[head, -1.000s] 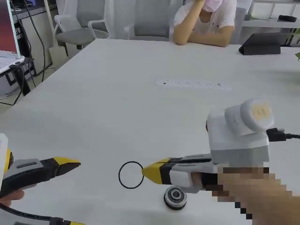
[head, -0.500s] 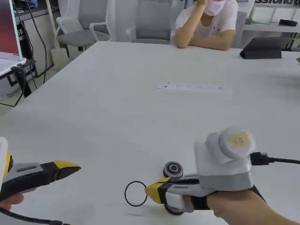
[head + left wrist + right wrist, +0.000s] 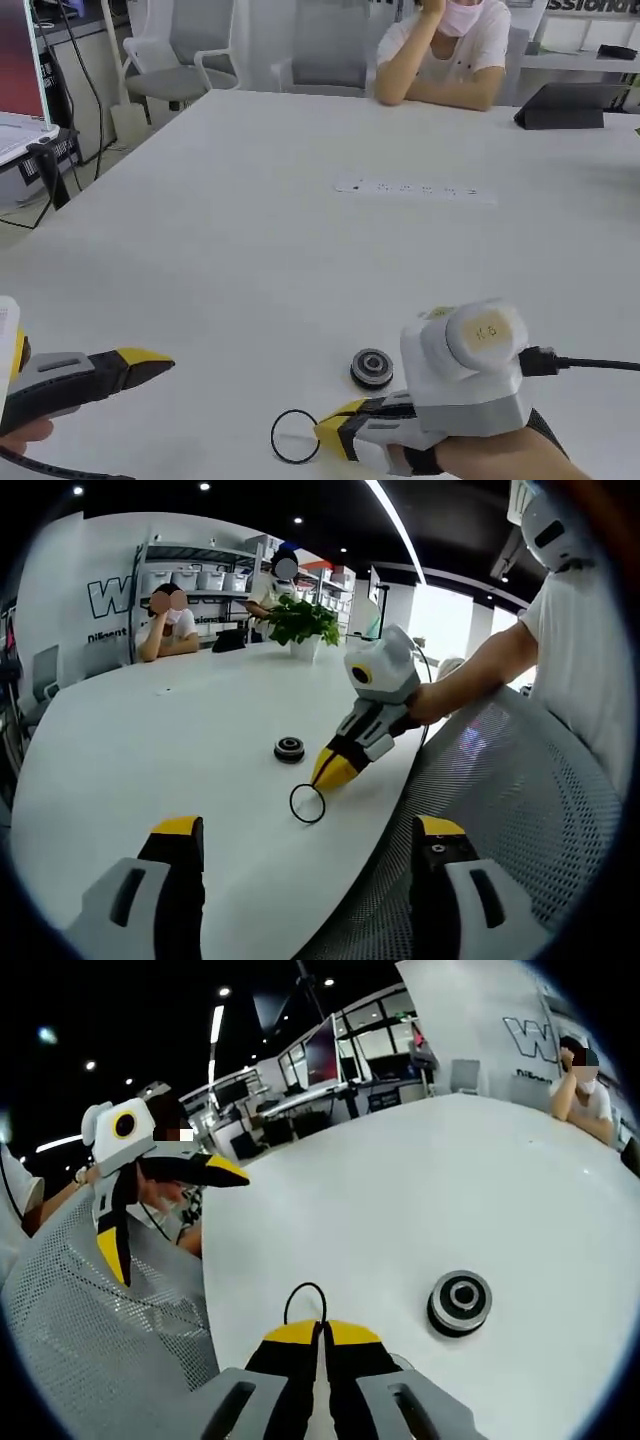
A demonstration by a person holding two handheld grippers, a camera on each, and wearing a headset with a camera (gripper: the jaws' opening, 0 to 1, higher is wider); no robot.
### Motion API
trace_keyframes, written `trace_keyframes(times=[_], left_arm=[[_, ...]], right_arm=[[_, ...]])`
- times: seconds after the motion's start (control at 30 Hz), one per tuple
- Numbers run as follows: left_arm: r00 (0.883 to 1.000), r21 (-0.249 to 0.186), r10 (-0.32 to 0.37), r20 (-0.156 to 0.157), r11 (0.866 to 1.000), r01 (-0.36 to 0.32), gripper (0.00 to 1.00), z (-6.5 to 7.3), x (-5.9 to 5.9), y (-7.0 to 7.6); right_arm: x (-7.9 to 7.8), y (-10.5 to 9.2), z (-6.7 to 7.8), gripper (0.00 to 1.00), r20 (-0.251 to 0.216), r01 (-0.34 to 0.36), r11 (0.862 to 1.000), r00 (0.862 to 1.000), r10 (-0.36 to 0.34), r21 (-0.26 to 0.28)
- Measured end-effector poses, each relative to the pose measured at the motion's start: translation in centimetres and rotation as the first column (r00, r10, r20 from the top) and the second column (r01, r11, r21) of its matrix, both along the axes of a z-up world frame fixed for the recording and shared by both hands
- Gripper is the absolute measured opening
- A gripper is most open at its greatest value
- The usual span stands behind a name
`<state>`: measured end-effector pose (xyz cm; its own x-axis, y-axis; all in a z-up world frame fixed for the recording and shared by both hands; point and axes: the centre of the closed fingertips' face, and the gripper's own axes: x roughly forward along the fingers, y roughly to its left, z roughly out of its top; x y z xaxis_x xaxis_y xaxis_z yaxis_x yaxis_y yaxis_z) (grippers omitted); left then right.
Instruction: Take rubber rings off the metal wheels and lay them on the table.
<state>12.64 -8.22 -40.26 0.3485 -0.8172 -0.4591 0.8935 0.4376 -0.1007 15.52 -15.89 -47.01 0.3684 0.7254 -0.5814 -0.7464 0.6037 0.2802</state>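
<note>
Rubber ring [image 3: 274,438] pinched at the tips of the right gripper [image 3: 322,1325].
The ring projects straight ahead of the closed jaws, which meet on its near edge; the rest of the loop lies low over the white table [image 3: 300,250]. The metal wheel [image 3: 460,1303] lies flat on the table just to the right of these jaws, close by but apart from both ring and gripper. The left gripper [image 3: 308,828] faces the right gripper's tips from well beyond the ring, jaws spread wide with nothing between them. Far behind the wheel, a white power strip [image 3: 415,188] lies on the table.
</note>
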Motion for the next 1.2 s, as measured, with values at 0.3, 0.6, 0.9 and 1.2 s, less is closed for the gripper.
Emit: trace_keyframes(times=[0.3,0.6,0.9,1.2], left_arm=[[1.000,0.002,-0.006,-0.002,1.000,0.006,0.83,0.0,-0.1,-0.1],[1.000,0.005,-0.001,0.002,1.000,0.001,0.83,0.0,-0.1,0.0],[1.000,0.005,0.013,-0.001,1.000,-0.013,0.82,0.0,0.1,0.3],[1.000,0.023,0.007,-0.020,1.000,-0.007,0.82,-0.6,0.0,0.5]], right_arm=[[0.0,-0.2,0.2,0.06,-0.020,-0.002,1.000,1.000,0.002,-0.010],[-0.2,0.3,2.1,0.11,0.023,-0.043,0.999,0.999,0.043,-0.024],[-0.2,0.1,4.8,0.15,0.107,-0.082,0.996,0.991,0.085,-0.029],[0.7,-0.8,7.9,0.16,0.161,-0.047,0.998,0.986,0.040,0.041]])
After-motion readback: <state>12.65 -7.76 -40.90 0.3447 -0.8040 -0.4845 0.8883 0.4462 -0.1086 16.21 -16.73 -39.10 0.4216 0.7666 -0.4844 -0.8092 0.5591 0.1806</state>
